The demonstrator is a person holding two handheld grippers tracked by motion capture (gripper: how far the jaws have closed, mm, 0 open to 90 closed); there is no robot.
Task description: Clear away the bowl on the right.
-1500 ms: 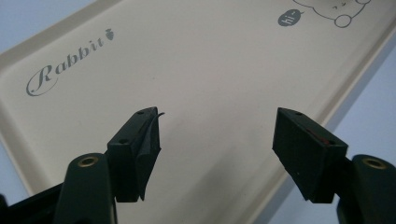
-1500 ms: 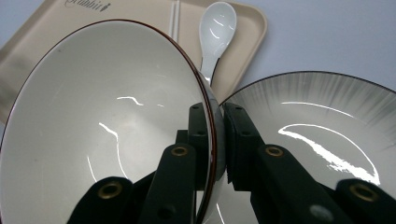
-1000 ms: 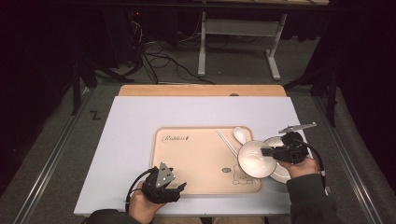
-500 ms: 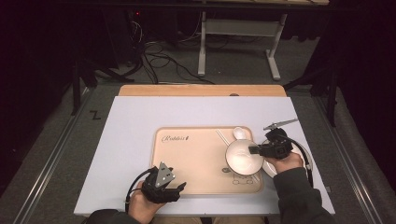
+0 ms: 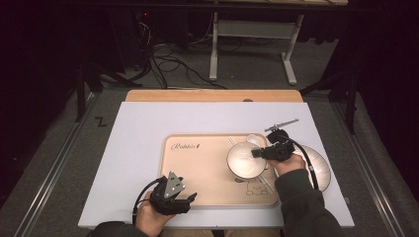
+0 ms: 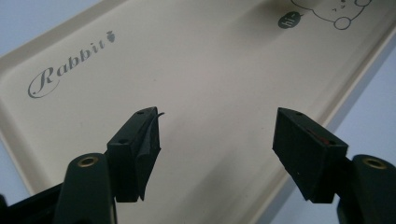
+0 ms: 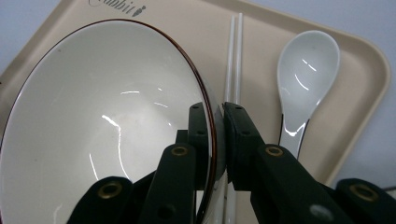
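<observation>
Right gripper (image 7: 215, 116): jaws are clamped on the rim of the bowl (image 7: 102, 126), one pad inside, one outside. The bowl is glossy white ceramic with a thin dark-red rim line, and is cut off at the left and bottom of the right gripper view. It is held over the right half of the tray (image 5: 197, 173), near its far right corner. Part of the chopsticks (image 7: 233, 60), pale and thin, is hidden behind the jaws and bowl. A white ceramic spoon (image 7: 306, 70) lies beside them on the tray; its handle end is covered by the gripper. A white plate (image 5: 318, 165) off the tray's right edge is partly hidden by the hand.

Left gripper (image 6: 217, 140): jaws are spread apart, nothing between them, over the smooth beige tray near its near edge.
</observation>
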